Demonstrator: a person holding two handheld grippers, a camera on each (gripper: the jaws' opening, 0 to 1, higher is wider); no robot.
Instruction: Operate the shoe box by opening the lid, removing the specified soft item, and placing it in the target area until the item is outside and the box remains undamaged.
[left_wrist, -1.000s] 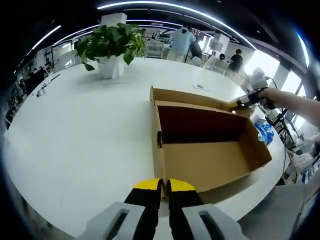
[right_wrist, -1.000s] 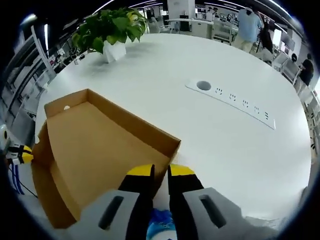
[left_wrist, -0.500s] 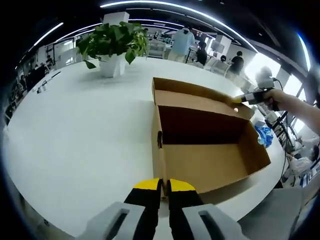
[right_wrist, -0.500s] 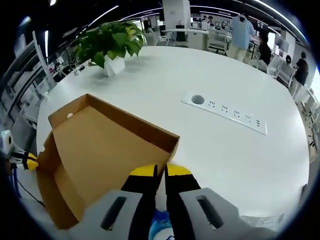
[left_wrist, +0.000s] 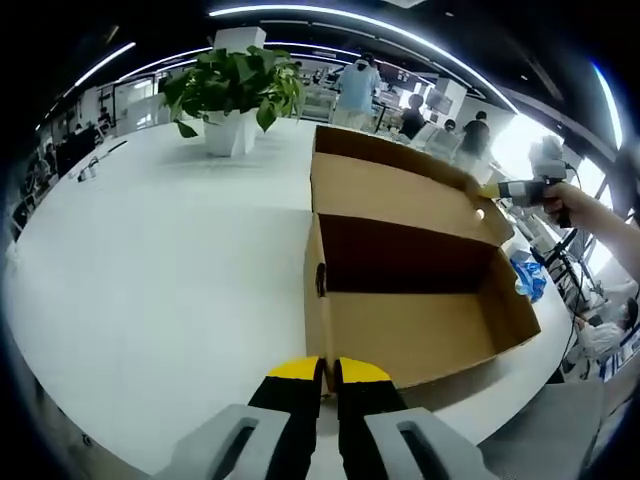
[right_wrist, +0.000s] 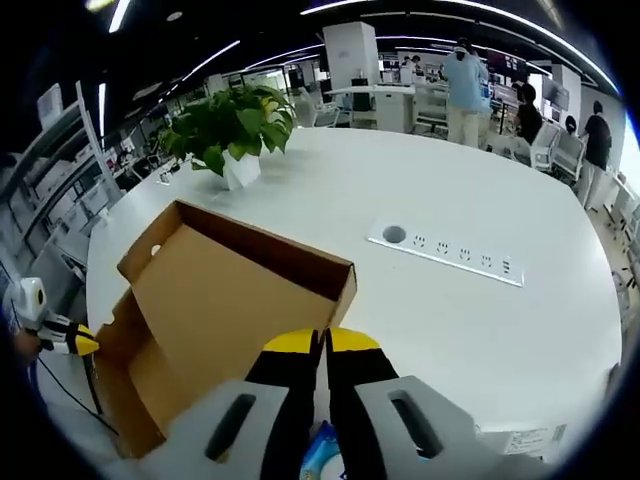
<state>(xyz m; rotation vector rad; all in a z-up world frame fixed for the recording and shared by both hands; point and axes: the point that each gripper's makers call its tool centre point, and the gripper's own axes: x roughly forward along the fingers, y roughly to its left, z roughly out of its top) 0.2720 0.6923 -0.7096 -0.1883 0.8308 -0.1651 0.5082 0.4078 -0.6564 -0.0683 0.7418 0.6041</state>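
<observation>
A brown cardboard shoe box (left_wrist: 420, 330) lies on the white table (left_wrist: 150, 260), and its inside looks bare. My left gripper (left_wrist: 323, 372) is shut on the box's near end wall. The lid (left_wrist: 400, 190) stands raised along the far side. My right gripper (left_wrist: 490, 192) comes in from the right, shut on the lid's edge. In the right gripper view the lid (right_wrist: 220, 290) slopes away from the right gripper (right_wrist: 322, 345), and the left gripper (right_wrist: 85, 345) shows at the left edge. A blue soft item (left_wrist: 528, 278) lies past the box's right end; this blue item (right_wrist: 322, 455) also appears below my jaws.
A potted plant (left_wrist: 232, 95) stands far back on the table; the same plant (right_wrist: 232, 125) is beyond the lid. A socket strip (right_wrist: 445, 255) is set into the tabletop. People (left_wrist: 358, 85) stand at desks behind. The table edge runs close to the box's right end.
The right gripper has lifted the lid higher, so it stands steeper behind the box. The left gripper and the box have stayed put.
</observation>
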